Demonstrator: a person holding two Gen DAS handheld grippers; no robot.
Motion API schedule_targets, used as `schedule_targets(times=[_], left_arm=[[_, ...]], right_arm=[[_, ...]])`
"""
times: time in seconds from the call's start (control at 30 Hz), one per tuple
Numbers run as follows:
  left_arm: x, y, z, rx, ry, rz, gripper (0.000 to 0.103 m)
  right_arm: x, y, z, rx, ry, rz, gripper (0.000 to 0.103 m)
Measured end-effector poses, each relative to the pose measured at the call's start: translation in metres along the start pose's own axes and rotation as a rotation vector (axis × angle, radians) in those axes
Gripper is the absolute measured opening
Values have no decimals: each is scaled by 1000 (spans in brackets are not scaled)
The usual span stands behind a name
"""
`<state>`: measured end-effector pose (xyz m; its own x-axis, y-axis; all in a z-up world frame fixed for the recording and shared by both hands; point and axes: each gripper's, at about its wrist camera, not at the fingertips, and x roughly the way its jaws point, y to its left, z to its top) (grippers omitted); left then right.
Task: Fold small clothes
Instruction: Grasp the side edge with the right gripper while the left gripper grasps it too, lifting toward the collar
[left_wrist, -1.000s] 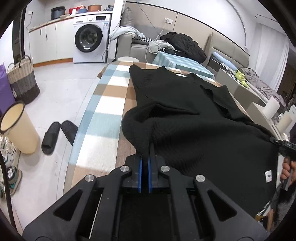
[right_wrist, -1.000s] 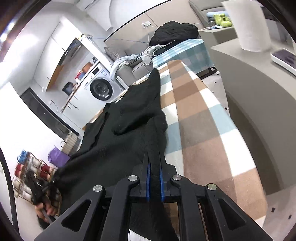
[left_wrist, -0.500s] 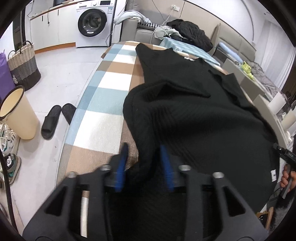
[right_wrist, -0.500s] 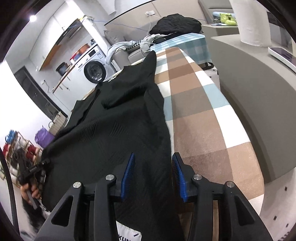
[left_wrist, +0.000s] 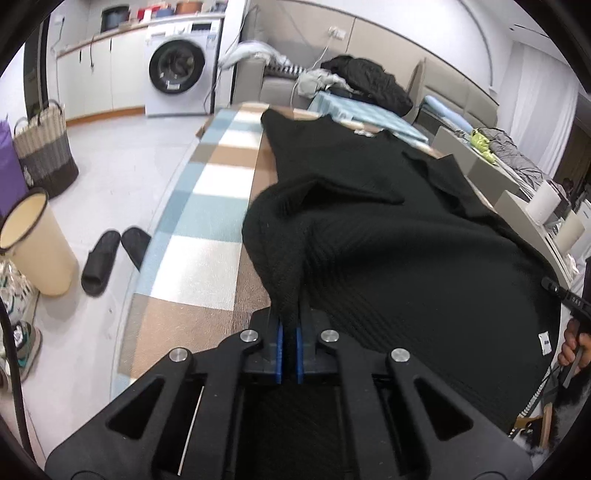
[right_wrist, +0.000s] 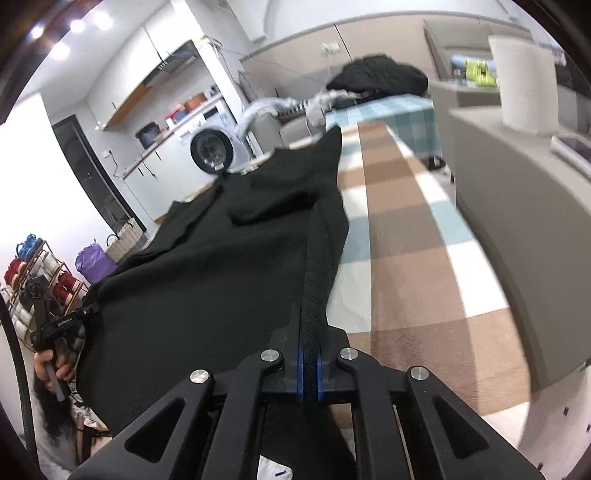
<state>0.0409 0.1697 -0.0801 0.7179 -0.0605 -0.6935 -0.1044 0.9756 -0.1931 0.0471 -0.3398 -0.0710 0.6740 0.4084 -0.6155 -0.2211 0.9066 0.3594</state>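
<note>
A black knit garment lies lengthwise on a long table covered in a brown, blue and white checked cloth. My left gripper is shut on a bunched fold at the garment's near left corner, and the fabric rises in a ridge from the pads. In the right wrist view my right gripper is shut on the garment's near right edge, beside bare checked cloth. Each view shows the other gripper, held by a hand, at the far side of the hem.
Left of the table stand a beige bin, black slippers, a woven basket and a washing machine. A grey counter with a paper roll runs close along the table's right side. A sofa with piled clothes is beyond.
Both grippers stood open around the hem half a second ago and have shut on it again. The right gripper has rolled, and the fabric now lifts into ridges at both pads.
</note>
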Motion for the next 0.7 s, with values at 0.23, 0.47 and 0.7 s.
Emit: schedule_targets(times=[0.23, 0.47, 0.7], left_arm=[[-51, 5, -14, 4, -69, -42, 2], [-72, 14, -3, -38, -136, -104, 2], [-41, 16, 31, -64, -137, -78, 2]], right_arm=[[-43, -12, -19, 45, -102, 109, 4], [-68, -20, -10, 121, -244, 221, 4], [-39, -9, 33, 156, -250, 86, 4]])
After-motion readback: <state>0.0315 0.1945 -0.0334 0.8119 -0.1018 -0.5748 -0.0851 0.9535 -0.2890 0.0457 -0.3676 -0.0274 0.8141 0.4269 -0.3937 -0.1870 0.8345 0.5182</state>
